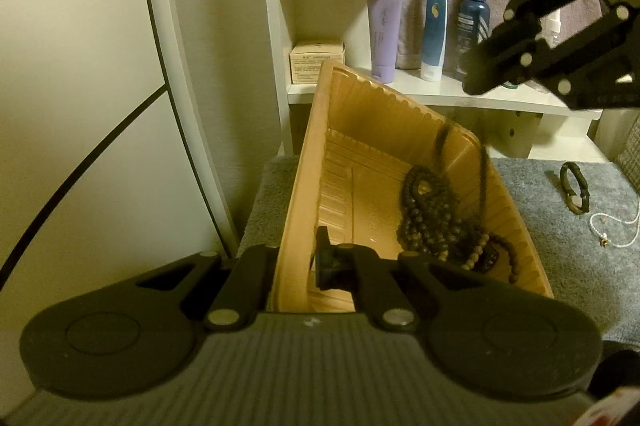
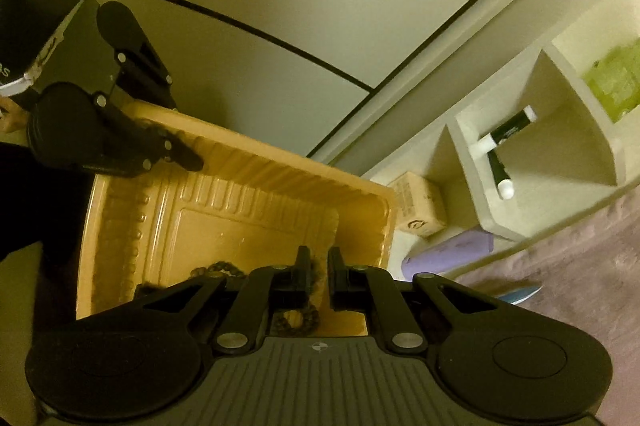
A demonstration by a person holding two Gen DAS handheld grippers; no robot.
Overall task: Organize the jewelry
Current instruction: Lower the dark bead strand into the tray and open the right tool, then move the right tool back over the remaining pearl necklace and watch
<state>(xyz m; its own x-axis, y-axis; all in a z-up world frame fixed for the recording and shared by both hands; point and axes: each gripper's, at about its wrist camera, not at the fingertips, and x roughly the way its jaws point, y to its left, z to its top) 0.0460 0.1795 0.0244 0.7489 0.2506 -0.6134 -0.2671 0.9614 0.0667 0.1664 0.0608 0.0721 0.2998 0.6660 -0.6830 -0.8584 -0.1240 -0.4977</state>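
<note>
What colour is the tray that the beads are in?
The tray is tan-orange with ribbed walls, clearest in the left wrist view; the beads are dark brown.

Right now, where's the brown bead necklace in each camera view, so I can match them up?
Left wrist: bead necklace piled low in the tilted tan tray, right of centre.
Right wrist: bottom centre, partly hidden behind the right gripper.
Shared landmark: the purple tube on the white shelf.
</note>
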